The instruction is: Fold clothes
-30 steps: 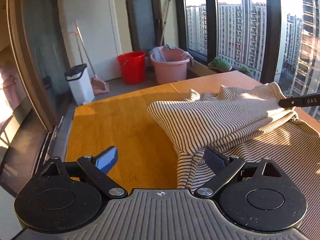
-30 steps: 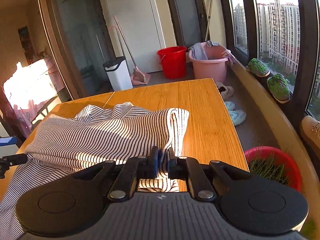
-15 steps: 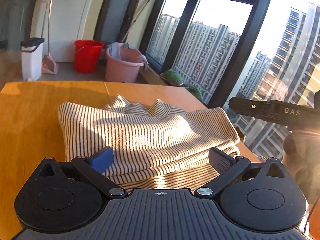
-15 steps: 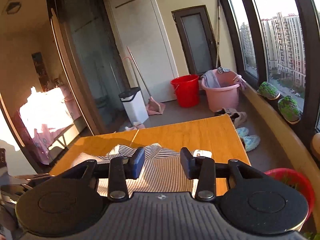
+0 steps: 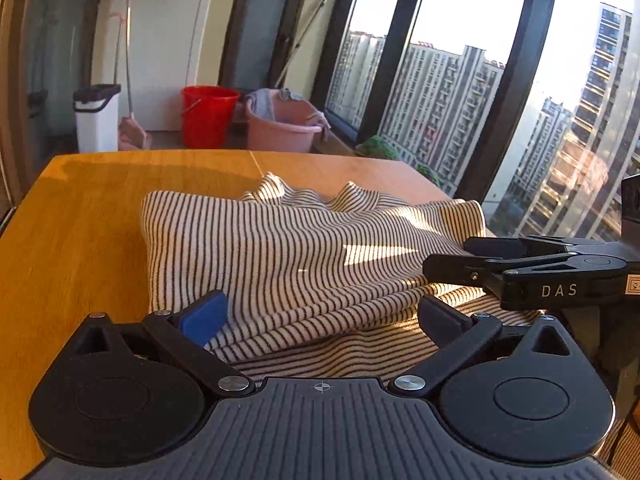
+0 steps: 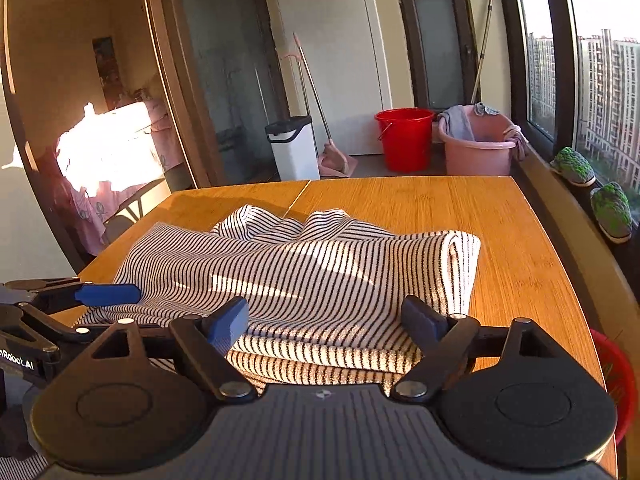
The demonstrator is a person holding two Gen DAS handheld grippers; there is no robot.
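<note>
A black-and-white striped garment (image 5: 304,256) lies folded over itself on the wooden table (image 5: 80,240); it also shows in the right wrist view (image 6: 320,276). My left gripper (image 5: 320,316) is open and empty, its fingers spread just above the garment's near edge. My right gripper (image 6: 326,322) is open and empty too, over the near fold of the garment. The right gripper shows side-on in the left wrist view (image 5: 520,272). The left gripper shows at the left edge of the right wrist view (image 6: 80,296).
Beyond the table's far edge stand a red bucket (image 6: 404,138), a pink basin (image 6: 476,146) with cloths and a white bin (image 6: 292,148). A window sill with green shoes (image 6: 572,166) runs along the right. A red basket (image 6: 616,384) sits by the table's right side.
My right gripper let go of the garment's fold and opened wide. Both grippers lifted, then came back down low over the near edge of the folded garment.
</note>
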